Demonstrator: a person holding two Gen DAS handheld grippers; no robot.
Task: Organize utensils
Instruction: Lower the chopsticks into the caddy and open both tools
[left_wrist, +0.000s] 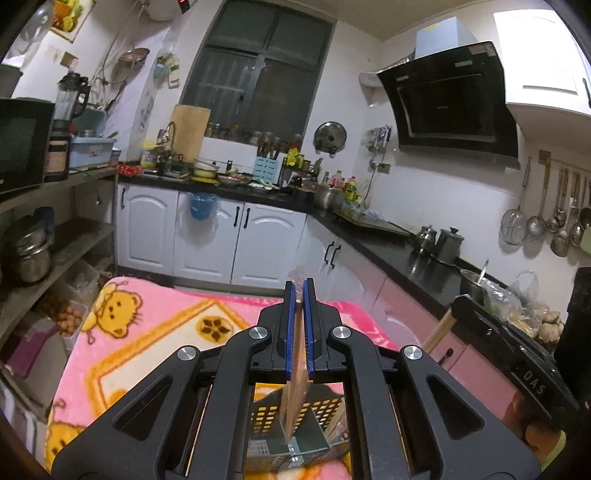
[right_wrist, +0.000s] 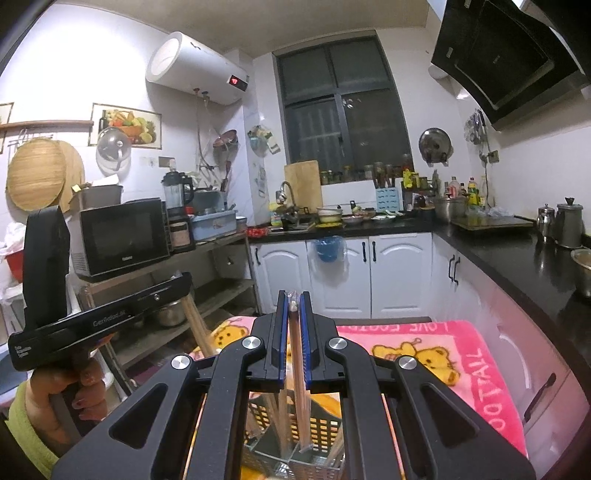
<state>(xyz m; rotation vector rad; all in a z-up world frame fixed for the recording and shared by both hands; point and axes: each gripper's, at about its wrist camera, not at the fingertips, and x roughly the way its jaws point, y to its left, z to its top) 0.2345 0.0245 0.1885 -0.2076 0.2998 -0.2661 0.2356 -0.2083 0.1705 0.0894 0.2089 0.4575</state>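
Observation:
In the left wrist view, my left gripper (left_wrist: 299, 286) is shut on a bundle of wooden chopsticks (left_wrist: 296, 373) in a clear sleeve. The bundle slants down into a dark perforated utensil basket (left_wrist: 325, 410) just below the jaws. The right wrist view shows my right gripper (right_wrist: 294, 295) shut on another sleeved pair of chopsticks (right_wrist: 297, 354), whose lower ends reach into the basket (right_wrist: 321, 428) with its divided compartments. Both grippers hang side by side over the basket. A hand (right_wrist: 70, 391) holds the left tool, with its chopsticks (right_wrist: 197, 328) showing beneath.
The basket stands on a pink bear-print blanket (right_wrist: 443, 354). A black countertop (left_wrist: 406, 258) with metal pots runs along the right over white cabinets. A shelf rack with a microwave (right_wrist: 122, 236) stands at the left. Ladles hang on the wall (left_wrist: 561, 218).

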